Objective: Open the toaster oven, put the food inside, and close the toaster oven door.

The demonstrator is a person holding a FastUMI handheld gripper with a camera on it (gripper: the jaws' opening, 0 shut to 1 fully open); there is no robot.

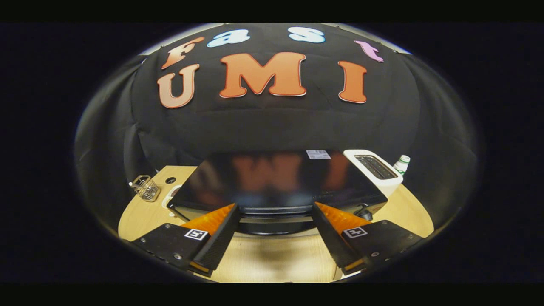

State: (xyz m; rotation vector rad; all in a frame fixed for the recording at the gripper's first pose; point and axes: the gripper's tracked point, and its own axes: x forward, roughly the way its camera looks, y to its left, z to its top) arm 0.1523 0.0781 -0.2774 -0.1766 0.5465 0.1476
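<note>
1. The gripper [274,212] hovers wide open and empty just before the toaster oven [276,178] on the table [272,259].
2. Opening appears in hand; next, likely grasping the door handle [274,220].
3. A white toaster [376,170] stands right of the oven.

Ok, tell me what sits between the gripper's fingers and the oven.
Nothing: in the gripper view the open gripper is right at the oven, with its front edge between the fingertips. Bare table lies between the fingers.
</note>
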